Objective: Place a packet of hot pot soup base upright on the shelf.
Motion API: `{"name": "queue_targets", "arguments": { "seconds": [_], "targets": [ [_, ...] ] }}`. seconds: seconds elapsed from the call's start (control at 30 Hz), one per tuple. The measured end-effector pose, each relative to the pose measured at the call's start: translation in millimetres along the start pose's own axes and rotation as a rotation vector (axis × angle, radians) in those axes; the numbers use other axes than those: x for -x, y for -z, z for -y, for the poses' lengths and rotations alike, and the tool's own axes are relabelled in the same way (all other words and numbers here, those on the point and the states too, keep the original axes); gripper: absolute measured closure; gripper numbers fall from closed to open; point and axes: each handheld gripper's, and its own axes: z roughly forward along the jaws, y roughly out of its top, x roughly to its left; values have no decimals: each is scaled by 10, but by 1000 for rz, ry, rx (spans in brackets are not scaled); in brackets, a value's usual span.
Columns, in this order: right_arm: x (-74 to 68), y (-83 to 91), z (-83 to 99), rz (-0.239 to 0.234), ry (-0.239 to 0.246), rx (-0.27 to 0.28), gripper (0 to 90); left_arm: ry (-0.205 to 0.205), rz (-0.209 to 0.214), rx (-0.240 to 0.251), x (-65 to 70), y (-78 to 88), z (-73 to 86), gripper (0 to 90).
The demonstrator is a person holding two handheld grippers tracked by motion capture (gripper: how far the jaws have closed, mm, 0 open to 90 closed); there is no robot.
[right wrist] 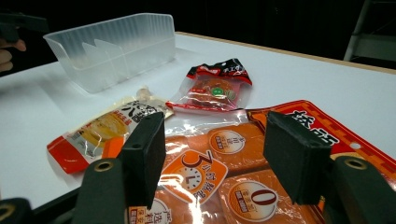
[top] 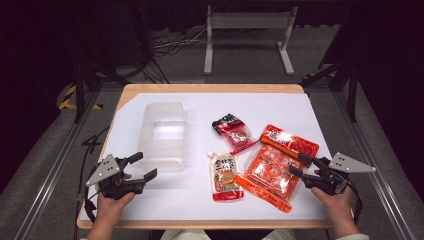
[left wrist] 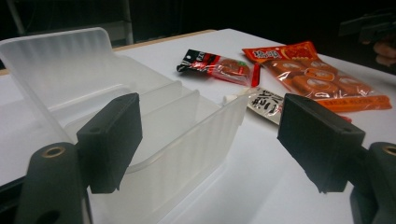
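A wooden table (top: 210, 88) carries a large white sheet (top: 280, 107), and all the things lie on this sheet. The biggest thing is a clear plastic box (top: 164, 135) with dividers inside, standing open on the left half. In the left gripper view its near corner reaches in between the two jaws and lies close to one pad, but the pads do not press on it. The next in size is a big orange bag (top: 276, 167) of wrapped snacks, lying flat and slanted on the right half. The right gripper (top: 300, 165) is over the right edge of this bag; in the right gripper view the bag lies directly under and in front of the two black jaws, which stand apart with nothing between their pads, so it holds nothing. To the left of the orange bag, just beside it, lies a smaller pouch (top: 224, 176) with a spout and a red bottom edge. Behind these two lies a small red and black packet (top: 232, 131), apart from the box. The left gripper (top: 142, 166) is at the near left of the sheet, just in front of the box, held by the person's hand; its jaws are open too, and it has hold of nothing.
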Motion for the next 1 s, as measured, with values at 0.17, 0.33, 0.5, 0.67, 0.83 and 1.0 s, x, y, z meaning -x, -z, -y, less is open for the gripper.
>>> {"name": "queue_targets", "arguments": {
  "seconds": [0.17,0.33,0.5,0.67,0.83,1.0],
  "targets": [
    [22,5,-83,16,14,-1,394,10,1,8,-1,2,-7,225],
    [120,-4,-185,-8,-28,9,371,12,8,5,34,-27,-10,225],
    [209,-18,-252,11,-31,-5,377,1,6,3,42,-41,-16,227],
    [363,-23,-318,51,-49,7,371,0,8,-5,47,-38,-5,227],
    [484,-71,-334,40,-89,5,367,-11,11,-10,74,-46,-3,227],
    [572,-101,-342,90,-68,1,373,-15,13,-16,85,-49,0,227]
  ]
}}
